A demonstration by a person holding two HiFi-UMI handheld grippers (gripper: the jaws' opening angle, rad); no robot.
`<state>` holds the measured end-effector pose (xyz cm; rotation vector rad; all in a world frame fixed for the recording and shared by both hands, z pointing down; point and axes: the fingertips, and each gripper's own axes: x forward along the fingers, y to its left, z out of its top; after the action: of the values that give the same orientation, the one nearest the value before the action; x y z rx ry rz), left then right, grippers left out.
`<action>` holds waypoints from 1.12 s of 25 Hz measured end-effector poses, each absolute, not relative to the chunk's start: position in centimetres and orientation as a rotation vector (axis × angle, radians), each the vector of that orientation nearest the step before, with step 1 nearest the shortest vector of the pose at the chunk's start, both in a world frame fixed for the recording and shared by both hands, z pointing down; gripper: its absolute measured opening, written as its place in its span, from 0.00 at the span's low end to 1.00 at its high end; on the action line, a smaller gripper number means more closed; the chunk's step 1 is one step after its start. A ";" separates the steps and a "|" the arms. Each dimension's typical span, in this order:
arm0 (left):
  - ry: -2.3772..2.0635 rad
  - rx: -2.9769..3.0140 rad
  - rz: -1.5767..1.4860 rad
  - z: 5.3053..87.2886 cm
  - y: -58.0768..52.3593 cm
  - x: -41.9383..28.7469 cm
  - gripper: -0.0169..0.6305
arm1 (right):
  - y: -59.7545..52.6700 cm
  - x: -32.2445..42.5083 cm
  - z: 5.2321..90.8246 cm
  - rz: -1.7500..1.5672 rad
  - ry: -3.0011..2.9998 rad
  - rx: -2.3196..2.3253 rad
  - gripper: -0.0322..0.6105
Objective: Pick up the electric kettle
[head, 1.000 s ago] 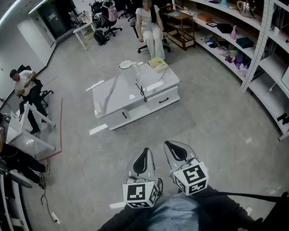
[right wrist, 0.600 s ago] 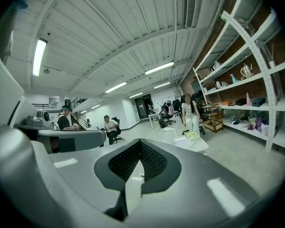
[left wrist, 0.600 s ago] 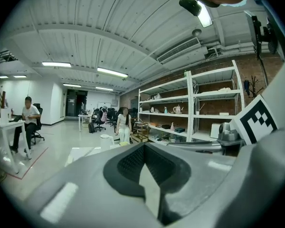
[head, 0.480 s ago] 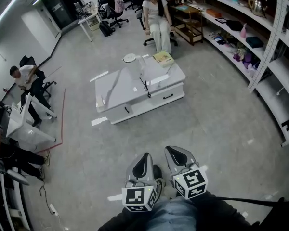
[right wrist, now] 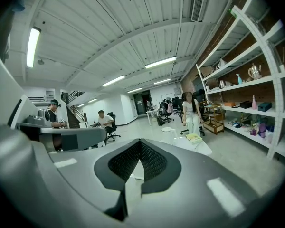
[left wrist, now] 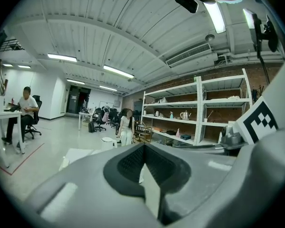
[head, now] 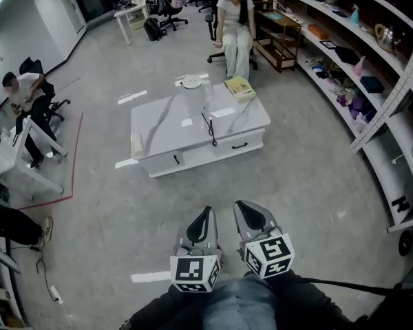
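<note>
The electric kettle (head: 193, 95), pale with a round white lid, stands at the far edge of a low white table (head: 165, 126) across the floor. It also shows small in the left gripper view as the kettle (left wrist: 108, 142) and in the right gripper view as the kettle (right wrist: 167, 130). Both grippers are held low and close to my body, well short of the table. The left gripper (head: 202, 227) and the right gripper (head: 250, 217) sit side by side, jaws closed tip to tip with nothing between them.
A yellow book (head: 239, 88) and a black cable (head: 210, 130) lie on the table beside the kettle. A person (head: 235, 26) sits on a chair behind it. Stocked shelves (head: 372, 81) run along the right; a white desk (head: 14, 160) and another seated person (head: 20, 98) are at the left.
The view has shifted toward the table, which now sits lower and more central. Both grippers keep the same pose, shut and side by side.
</note>
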<state>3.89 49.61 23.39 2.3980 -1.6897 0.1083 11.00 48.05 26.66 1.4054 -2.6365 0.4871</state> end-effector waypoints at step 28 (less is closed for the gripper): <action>-1.624 2.396 0.102 24.9 32.8 -3.4 0.03 | 31.2 4.0 27.3 0.457 -2.585 1.467 0.09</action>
<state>-3.39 32.85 24.86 2.3959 -1.6238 0.1022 4.03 31.19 27.29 1.4670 -2.5854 0.4574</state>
